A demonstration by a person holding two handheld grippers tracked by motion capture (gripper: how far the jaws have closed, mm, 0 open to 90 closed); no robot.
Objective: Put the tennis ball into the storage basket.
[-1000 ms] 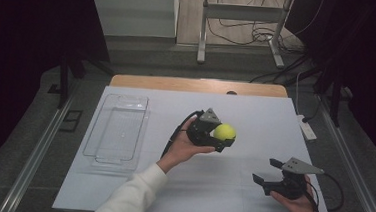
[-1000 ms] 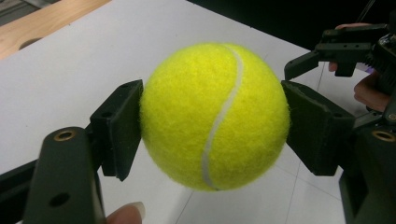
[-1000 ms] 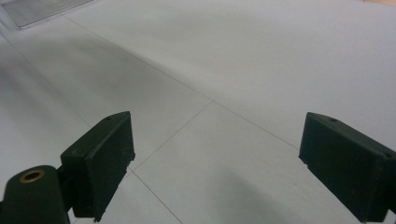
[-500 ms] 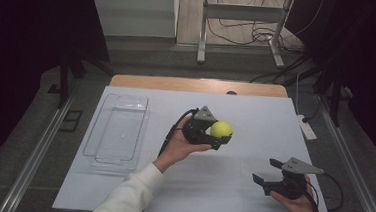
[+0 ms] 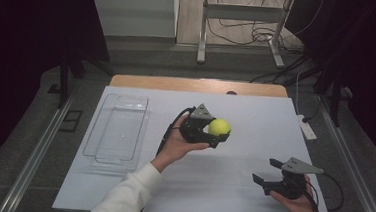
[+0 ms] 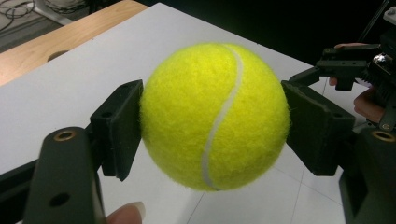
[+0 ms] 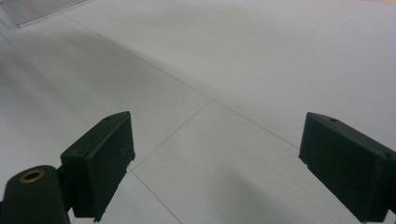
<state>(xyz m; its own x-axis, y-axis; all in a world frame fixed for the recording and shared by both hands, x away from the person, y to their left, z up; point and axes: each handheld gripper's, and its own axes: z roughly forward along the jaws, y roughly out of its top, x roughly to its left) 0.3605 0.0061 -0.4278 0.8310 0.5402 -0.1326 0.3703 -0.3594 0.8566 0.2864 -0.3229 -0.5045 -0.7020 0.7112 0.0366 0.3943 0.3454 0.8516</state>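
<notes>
You work at a wooden table point(image 5: 197, 84) covered by a white sheet point(image 5: 255, 120) with faint crease lines. A clear rectangular plastic tray point(image 5: 116, 131) lies directly on its left part, and a white power strip point(image 5: 307, 127) rests at its right edge.

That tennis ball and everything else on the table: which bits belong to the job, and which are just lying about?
Part of the job:
tennis ball, clamped in the left hand-held gripper
right hand-held gripper, open, holding nothing

Possibly next: clear tray

Lying about:
white power strip
cables on the floor
</notes>
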